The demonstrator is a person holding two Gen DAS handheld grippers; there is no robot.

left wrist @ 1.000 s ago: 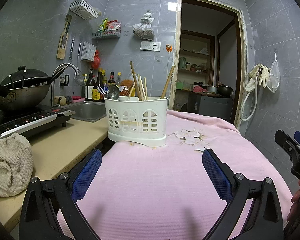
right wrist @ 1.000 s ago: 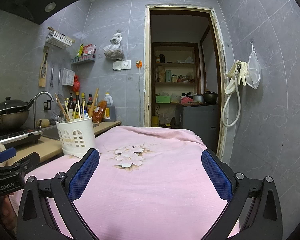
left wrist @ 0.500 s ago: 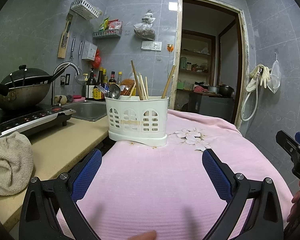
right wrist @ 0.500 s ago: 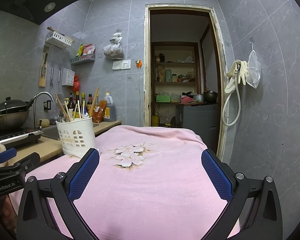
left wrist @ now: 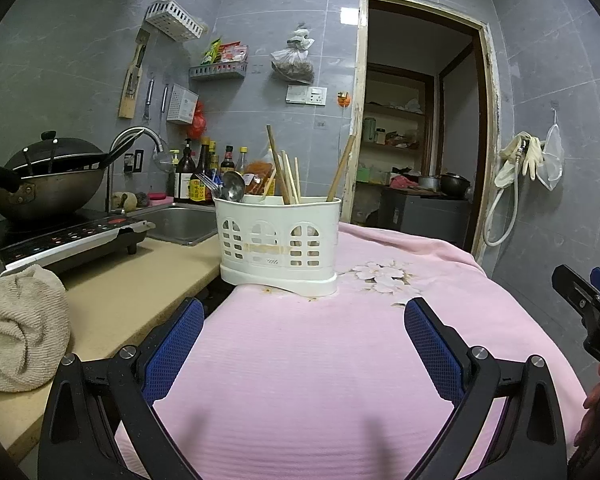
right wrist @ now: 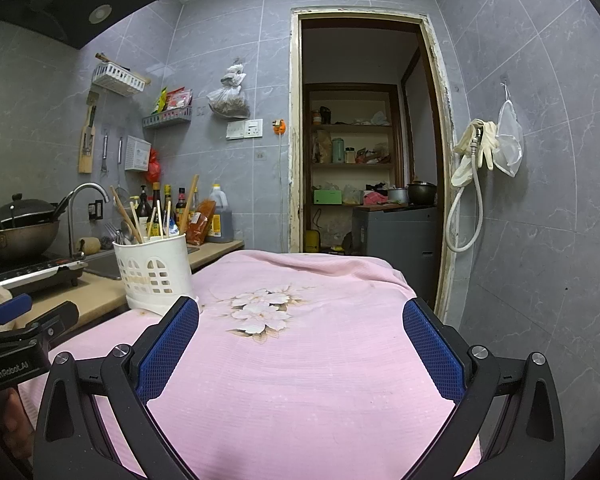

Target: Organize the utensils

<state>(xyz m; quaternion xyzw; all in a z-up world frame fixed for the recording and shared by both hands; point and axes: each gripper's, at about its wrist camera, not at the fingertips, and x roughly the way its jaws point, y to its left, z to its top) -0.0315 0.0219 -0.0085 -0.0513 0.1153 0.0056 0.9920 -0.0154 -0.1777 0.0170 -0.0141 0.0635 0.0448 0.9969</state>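
A white slotted utensil holder [left wrist: 279, 242] stands upright on the pink cloth [left wrist: 320, 360] at its far left corner. It holds wooden chopsticks [left wrist: 288, 178], a wooden handle, a metal spoon [left wrist: 233, 187] and a fork. It also shows in the right wrist view [right wrist: 153, 274]. My left gripper [left wrist: 303, 322] is open and empty, just short of the holder. My right gripper [right wrist: 299, 322] is open and empty over the cloth, to the right of the holder.
A beige counter [left wrist: 112, 300] lies to the left with a crumpled towel [left wrist: 18, 326], an induction hob with a wok [left wrist: 40, 188], a sink [left wrist: 180, 222] and sauce bottles. A doorway [right wrist: 364, 160] opens behind the cloth-covered surface. A hose and gloves hang on the right wall.
Both grippers stay open and almost still. A fingertip that showed at the bottom edge of the left wrist view half a second ago is gone.
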